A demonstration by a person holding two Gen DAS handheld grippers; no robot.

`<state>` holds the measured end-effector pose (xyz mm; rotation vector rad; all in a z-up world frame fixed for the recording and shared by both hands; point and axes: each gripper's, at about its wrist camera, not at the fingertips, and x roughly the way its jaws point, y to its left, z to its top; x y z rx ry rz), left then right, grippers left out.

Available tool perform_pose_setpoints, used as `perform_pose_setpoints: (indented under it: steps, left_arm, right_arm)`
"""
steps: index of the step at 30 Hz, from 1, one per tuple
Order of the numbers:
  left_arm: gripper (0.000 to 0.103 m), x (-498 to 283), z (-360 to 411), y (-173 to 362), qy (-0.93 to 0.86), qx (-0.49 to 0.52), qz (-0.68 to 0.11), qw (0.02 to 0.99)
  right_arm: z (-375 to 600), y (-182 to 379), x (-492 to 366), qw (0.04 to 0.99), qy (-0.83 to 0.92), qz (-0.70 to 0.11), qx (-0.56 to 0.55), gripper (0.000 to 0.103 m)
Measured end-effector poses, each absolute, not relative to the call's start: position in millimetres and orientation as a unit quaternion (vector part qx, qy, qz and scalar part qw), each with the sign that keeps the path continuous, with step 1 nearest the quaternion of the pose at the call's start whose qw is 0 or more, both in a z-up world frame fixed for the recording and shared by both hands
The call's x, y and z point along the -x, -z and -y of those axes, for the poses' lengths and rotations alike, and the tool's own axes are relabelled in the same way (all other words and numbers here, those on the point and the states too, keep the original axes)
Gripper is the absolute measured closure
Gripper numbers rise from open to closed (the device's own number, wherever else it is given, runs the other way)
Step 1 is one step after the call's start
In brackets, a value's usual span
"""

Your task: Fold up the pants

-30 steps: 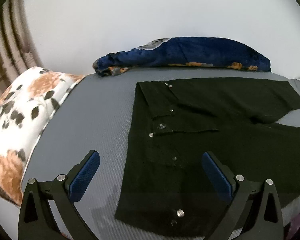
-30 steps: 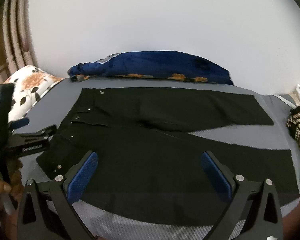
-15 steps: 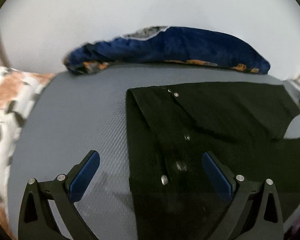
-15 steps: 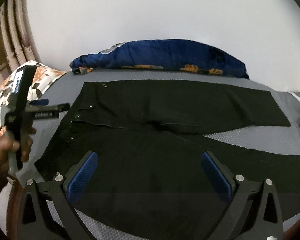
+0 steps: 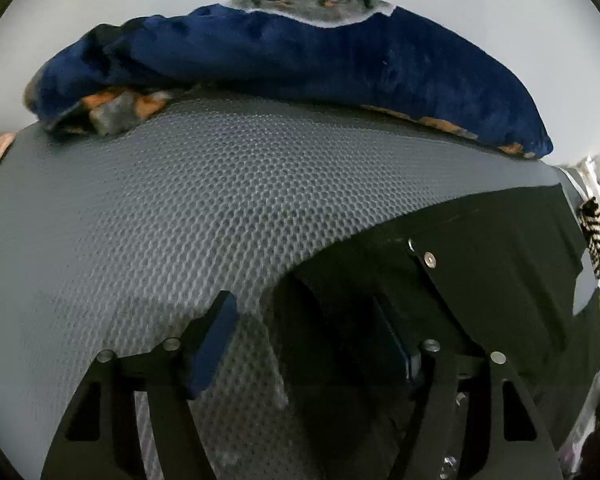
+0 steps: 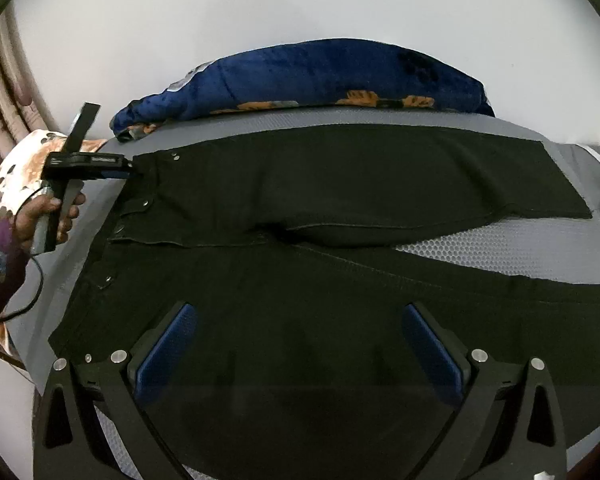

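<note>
Closing left claw (image 5: 308, 340) straddling black pants (image 6: 300, 280) waist corner unpinched, right claw (image 6: 300, 344) released above.

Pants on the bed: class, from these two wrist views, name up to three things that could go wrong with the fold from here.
1. The left claw, whose jaws have just been closing, straddles the far waistband corner of the pants; it may pinch only one layer, or catch the mesh bed cover.
2. The right claw hangs open over the near leg; lifting one-handed could drag the pants askew.
3. The legs lie splayed, so hems may not align.
</note>
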<state>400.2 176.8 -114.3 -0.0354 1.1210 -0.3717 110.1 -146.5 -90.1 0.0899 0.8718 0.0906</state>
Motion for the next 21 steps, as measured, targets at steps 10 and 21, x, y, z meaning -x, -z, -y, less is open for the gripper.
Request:
perform_pose_setpoints:
  steps: [10,21]
  left_arm:
    - [0.083,-397,-170,113,0.207,0.066,-0.504,0.836]
    - [0.087,-267,-139,37,0.213,0.053,-0.363,0.906]
  right_arm:
    - [151,95,-130,0.895,-0.047,-0.437,-0.074,0.0]
    - [240,105,-229,0.783,-0.102,-0.462,-0.402,0.009]
